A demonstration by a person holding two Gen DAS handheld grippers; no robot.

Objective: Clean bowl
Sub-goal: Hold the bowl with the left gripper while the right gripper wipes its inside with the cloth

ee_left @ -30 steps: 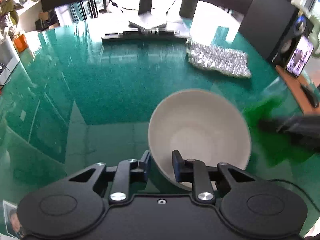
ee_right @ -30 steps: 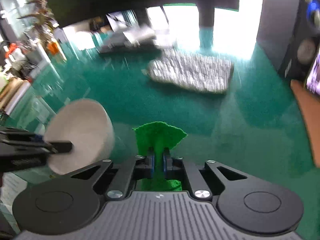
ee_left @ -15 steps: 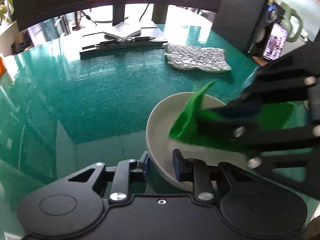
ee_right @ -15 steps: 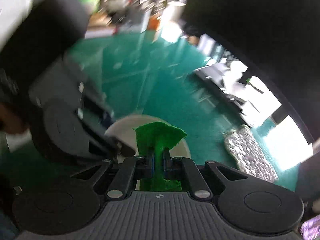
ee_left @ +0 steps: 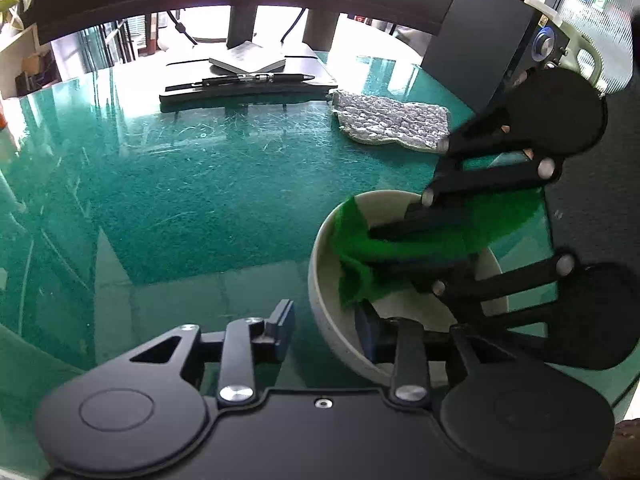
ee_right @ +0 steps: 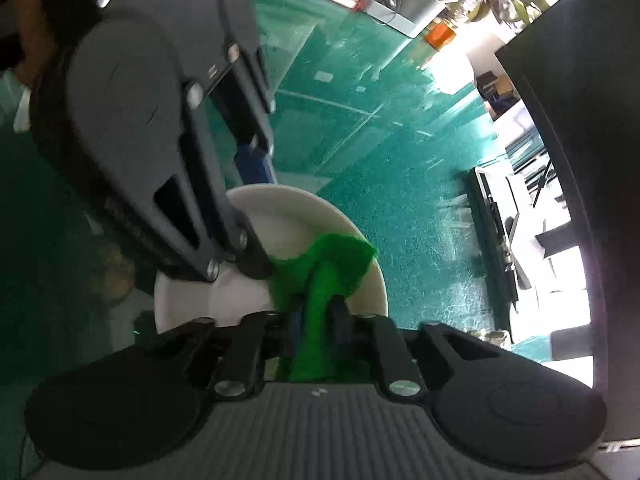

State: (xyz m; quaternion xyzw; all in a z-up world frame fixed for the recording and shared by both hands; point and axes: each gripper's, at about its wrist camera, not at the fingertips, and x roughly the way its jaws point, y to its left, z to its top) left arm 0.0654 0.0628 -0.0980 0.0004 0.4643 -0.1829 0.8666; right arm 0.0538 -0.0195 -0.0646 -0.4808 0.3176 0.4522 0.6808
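Note:
A white bowl [ee_left: 324,280] is tilted over the green glass table; it also shows in the right wrist view [ee_right: 280,216]. My left gripper [ee_left: 325,330] is shut on the bowl's near rim, one finger outside, one inside. My right gripper [ee_right: 316,316] is shut on a green cloth [ee_right: 332,264] and reaches into the bowl from the right. The cloth [ee_left: 360,252] is pressed against the bowl's inner left wall. In the left wrist view the right gripper [ee_left: 384,252] covers the bowl's right half.
A silver textured mat [ee_left: 392,124] lies beyond the bowl. A black keyboard [ee_left: 244,92] with a pen and a booklet sits at the back under a monitor. A black speaker [ee_left: 496,40] stands at the back right. The table's edge is close on the right.
My right gripper has come from the right side of the table into the bowl with the cloth, which now touches the inner wall. My left gripper has kept its hold on the rim.

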